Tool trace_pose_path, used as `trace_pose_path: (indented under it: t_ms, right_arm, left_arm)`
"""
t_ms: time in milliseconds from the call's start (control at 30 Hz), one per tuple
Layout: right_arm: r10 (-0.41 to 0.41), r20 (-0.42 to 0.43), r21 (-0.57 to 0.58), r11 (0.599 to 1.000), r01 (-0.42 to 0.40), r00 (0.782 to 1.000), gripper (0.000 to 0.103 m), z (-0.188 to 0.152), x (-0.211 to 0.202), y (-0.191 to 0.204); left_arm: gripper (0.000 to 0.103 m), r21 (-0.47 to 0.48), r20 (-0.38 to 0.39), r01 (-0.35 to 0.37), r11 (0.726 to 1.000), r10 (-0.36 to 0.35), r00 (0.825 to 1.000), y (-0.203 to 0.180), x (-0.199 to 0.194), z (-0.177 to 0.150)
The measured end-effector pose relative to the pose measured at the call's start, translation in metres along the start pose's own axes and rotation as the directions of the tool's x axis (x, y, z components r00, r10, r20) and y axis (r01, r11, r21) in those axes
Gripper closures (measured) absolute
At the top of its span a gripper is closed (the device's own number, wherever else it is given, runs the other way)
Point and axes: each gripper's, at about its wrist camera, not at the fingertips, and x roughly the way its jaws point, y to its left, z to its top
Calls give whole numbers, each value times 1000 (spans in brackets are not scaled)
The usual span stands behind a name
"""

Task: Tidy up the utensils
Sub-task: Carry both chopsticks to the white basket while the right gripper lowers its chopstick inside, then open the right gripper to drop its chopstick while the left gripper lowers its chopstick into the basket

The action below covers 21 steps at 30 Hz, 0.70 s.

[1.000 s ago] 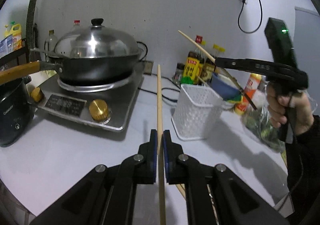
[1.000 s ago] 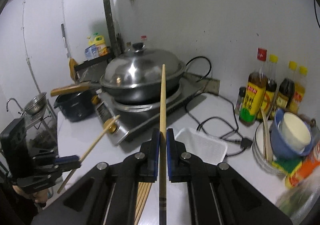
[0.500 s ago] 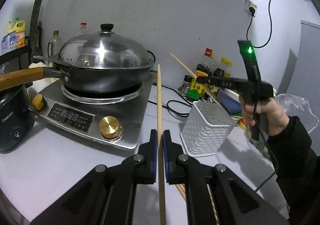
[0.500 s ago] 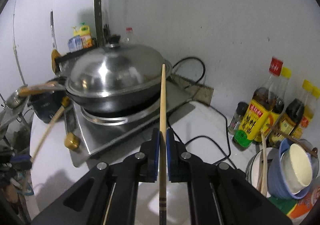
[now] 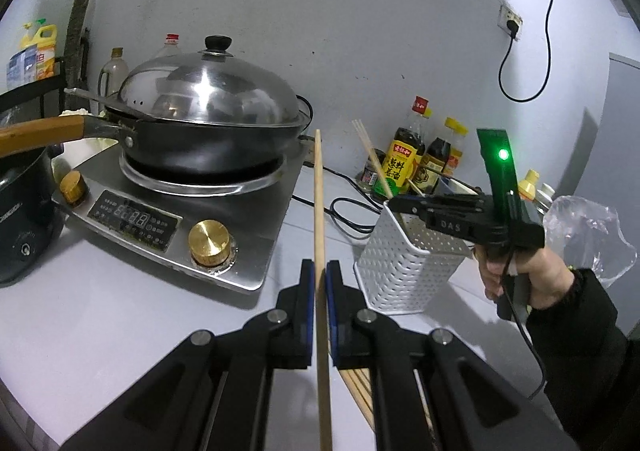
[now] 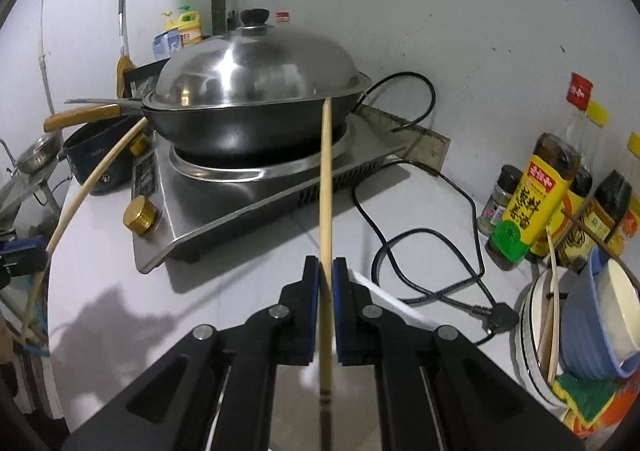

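Note:
My left gripper is shut on a wooden chopstick that points up over the counter. My right gripper is shut on another chopstick. In the left wrist view the right gripper sits over the rim of the white perforated utensil holder, with its chopstick slanting down into the holder. Several more chopsticks lie on the counter under my left gripper. In the right wrist view the left gripper's chopstick shows at the left.
An induction cooker carries a lidded wok with a wooden handle. Sauce bottles, a black power cord, stacked bowls and a dark pot stand around. A plastic bag lies at the right.
My right gripper has come down to the white holder, lowering its chopstick into it. My left gripper has kept its chopstick and shifted closer to the cooker.

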Motion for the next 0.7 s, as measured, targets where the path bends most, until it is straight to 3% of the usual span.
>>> trace_pose_path:
  t_ms: [167,267,500,667,700]
  right_arm:
    - [-10,-47,35,999,11,999,97,-16,-2,-9]
    - [-12,-32,66,998,14,999,97,-24,-16,-13]
    - [-28,75,119,993,19,997,75,-37,-78,-24]
    - [-32,165,177,984,2,986,68,-49,-121,-33]
    - [-37,181,186,983,3,983,61,-50,-126,-35]
  left_arm:
    - [98,4,24,0,1000,0,1000,-11,-6,5]
    - [98,1,36,12,1000,-12,999,-19,-6,10]
    - [98,-34,60,54,998,-52,997,-46,10,27]
    - [98,-85,56,103,991,-98,994,-66,40,48]
    - [98,-95,54,105,990,-100,994,-71,48,53]
